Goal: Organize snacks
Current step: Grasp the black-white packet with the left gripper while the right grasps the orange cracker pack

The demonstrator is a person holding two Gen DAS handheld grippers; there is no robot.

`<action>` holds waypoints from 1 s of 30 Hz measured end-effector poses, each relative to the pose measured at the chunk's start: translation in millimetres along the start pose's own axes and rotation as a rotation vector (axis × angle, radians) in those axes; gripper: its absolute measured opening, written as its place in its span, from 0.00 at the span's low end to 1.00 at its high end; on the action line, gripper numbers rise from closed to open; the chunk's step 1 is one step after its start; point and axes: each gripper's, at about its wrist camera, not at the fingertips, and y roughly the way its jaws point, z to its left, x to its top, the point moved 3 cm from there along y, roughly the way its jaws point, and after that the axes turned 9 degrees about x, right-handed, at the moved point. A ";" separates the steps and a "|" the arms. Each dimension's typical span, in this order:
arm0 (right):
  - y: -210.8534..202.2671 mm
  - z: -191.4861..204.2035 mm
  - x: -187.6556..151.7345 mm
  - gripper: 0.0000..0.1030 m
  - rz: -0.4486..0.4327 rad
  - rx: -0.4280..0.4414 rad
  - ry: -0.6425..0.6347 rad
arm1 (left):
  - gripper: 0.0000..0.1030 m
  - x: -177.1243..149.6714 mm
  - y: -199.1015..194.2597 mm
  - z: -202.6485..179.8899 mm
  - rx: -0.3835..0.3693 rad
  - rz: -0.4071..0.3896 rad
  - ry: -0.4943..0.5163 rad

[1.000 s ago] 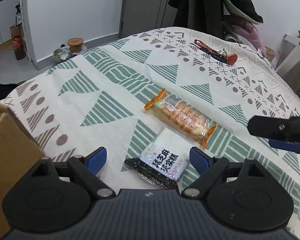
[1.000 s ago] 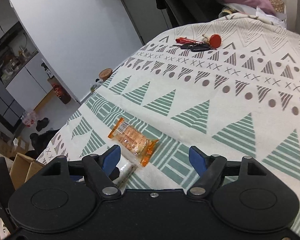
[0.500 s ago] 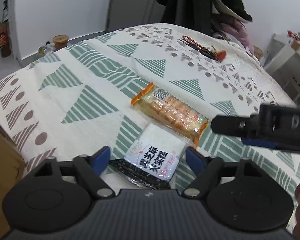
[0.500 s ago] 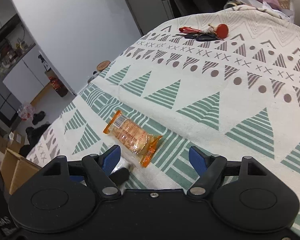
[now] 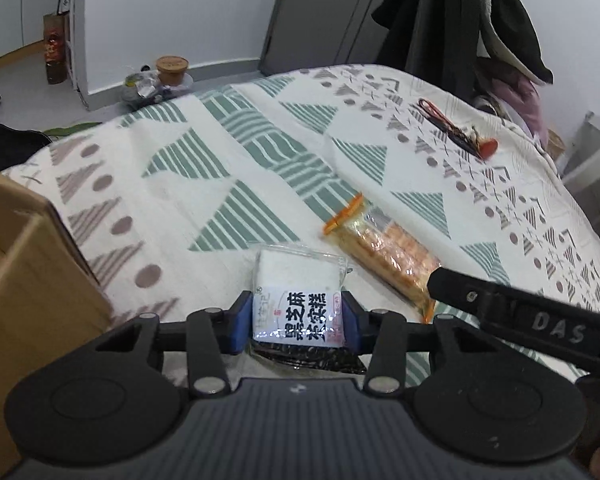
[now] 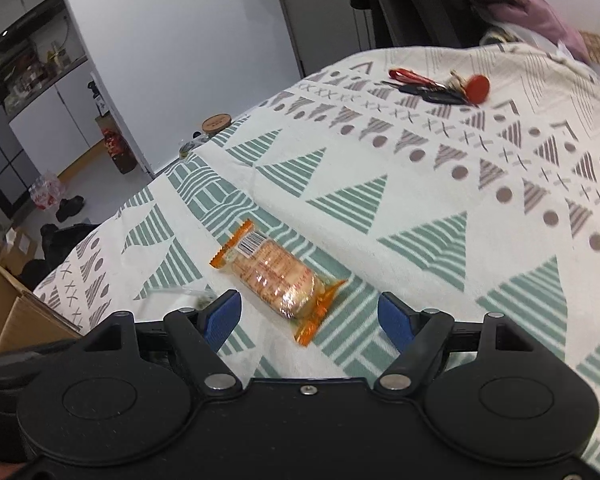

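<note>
My left gripper [image 5: 297, 322] is shut on a white snack packet [image 5: 298, 288] with black printed characters and a dark lower edge, held by its near end above the patterned cloth. An orange-ended cracker packet [image 5: 380, 256] lies on the cloth just to its right. In the right wrist view the same cracker packet [image 6: 276, 276] lies between and slightly ahead of the blue fingertips of my right gripper [image 6: 310, 318], which is open and touches nothing. Part of the right gripper's black body [image 5: 516, 320] reaches in over the crackers' near end.
A cardboard box [image 5: 24, 280] stands open at the left edge of the table [image 5: 172, 216]; its corner also shows [image 6: 16, 316] low on the left. Keys with a red tag [image 6: 444, 86] lie at the far side. Jars and bottles sit on the floor beyond.
My left gripper has closed on the white packet, which lay loose between its open fingers before. The right gripper has drawn nearer to the cracker packet.
</note>
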 end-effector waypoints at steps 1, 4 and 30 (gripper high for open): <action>1.2 1.8 1.1 0.74 0.000 0.002 -0.013 | 0.43 1.9 -2.2 0.5 0.000 -0.004 -0.005; 3.1 6.2 5.0 0.77 -0.009 0.006 -0.052 | 0.43 7.8 -6.6 4.1 0.008 -0.010 -0.024; 41.8 20.1 5.6 0.72 0.022 -0.006 -0.311 | 0.43 12.9 0.0 20.2 0.069 0.004 -0.093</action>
